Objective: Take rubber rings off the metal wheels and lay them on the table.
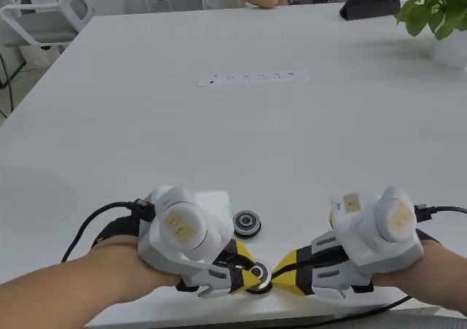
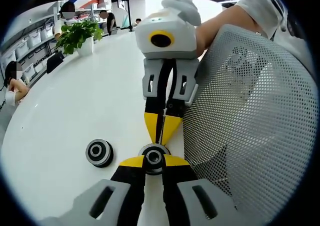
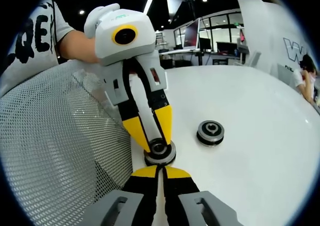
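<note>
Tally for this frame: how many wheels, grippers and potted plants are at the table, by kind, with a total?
Metal wheels: 2, the wheel between the grippers and the loose wheel
Grippers: 2, the left gripper and the right gripper
Potted plant: 1
Total: 5

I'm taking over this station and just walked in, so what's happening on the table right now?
A person works two handheld grippers at the near edge of a white table. The left gripper clamps a metal wheel. The right gripper, jaws together, presses its tips at that wheel's rim, apparently going for the rubber ring. A second wheel, ring on, sits loose just beyond.
</note>
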The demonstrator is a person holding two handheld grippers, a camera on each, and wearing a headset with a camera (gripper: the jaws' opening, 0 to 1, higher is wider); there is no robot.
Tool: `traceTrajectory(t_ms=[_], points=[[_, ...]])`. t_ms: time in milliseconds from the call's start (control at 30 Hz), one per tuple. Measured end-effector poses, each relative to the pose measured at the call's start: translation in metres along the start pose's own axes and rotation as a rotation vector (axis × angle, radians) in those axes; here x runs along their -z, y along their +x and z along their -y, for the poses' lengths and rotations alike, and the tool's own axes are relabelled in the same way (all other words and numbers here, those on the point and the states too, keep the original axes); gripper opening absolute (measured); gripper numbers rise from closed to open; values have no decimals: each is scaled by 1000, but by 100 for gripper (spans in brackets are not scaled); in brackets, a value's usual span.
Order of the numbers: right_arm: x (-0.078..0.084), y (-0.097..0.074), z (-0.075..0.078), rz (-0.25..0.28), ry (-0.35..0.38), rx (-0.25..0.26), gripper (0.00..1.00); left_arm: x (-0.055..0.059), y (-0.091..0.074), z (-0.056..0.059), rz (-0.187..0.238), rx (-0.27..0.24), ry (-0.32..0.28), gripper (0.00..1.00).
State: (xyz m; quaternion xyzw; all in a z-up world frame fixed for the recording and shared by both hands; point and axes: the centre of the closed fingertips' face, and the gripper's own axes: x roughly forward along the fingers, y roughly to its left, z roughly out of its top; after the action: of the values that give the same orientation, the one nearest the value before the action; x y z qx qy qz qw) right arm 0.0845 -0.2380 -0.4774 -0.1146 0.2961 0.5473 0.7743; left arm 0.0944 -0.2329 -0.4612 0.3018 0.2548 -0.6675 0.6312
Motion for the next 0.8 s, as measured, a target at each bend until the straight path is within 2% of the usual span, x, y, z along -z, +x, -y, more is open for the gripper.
traceTrajectory(t_ms=[100,367,600,667,700,800], points=[[0,-1,3,2,45,13,0,0,0,0,1,-1,-2,7],[-1,-4,4,29,123,4,0,0,0,0,2,-3,-3,7],[-3,-7,6,61,213,6,0,0,0,0,1,-5,-4,7],[-8,-8,7,95,244,5,0,0,0,-1,0,-5,-4,7],[-9,-9,8,95,265,4,0,0,0,-1,-1,-7,-5,7],[-10,-8,6,96,258,2,0,0,0,-1,-2,-8,-6,7]])
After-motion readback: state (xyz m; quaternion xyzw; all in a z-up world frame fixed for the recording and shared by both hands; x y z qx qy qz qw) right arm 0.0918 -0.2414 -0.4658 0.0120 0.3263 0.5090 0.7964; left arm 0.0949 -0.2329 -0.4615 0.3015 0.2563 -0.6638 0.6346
